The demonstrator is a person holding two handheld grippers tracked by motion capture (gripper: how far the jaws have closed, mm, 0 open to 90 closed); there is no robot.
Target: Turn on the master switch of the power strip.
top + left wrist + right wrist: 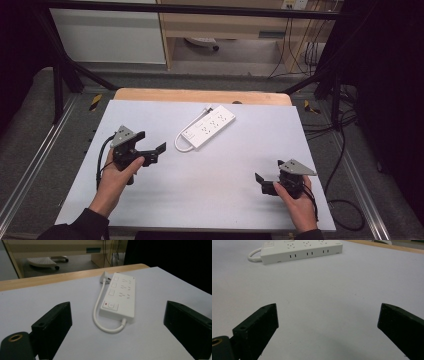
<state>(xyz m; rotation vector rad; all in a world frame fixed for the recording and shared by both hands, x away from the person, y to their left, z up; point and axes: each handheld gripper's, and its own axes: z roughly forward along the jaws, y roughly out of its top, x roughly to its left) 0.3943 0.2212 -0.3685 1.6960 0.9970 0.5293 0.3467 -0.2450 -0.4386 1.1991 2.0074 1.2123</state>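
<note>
A white power strip (210,125) lies at an angle on the far middle of the grey table top (200,190), its short white cable (180,145) looped back along its near side to the plug. In the left gripper view the power strip (121,296) lies straight ahead, with a red-marked switch at its near end. My left gripper (150,146) hovers open, left of the strip, nothing between its jaws. My right gripper (264,179) is open near the front right, pointing left. In the right gripper view the power strip (302,248) is far off at the top.
The grey sheet covers a wooden table whose far edge (200,95) shows bare. Black frame legs (57,85) stand at both far corners. Cables (345,165) trail on the floor to the right. A wooden cabinet (225,25) stands beyond the table.
</note>
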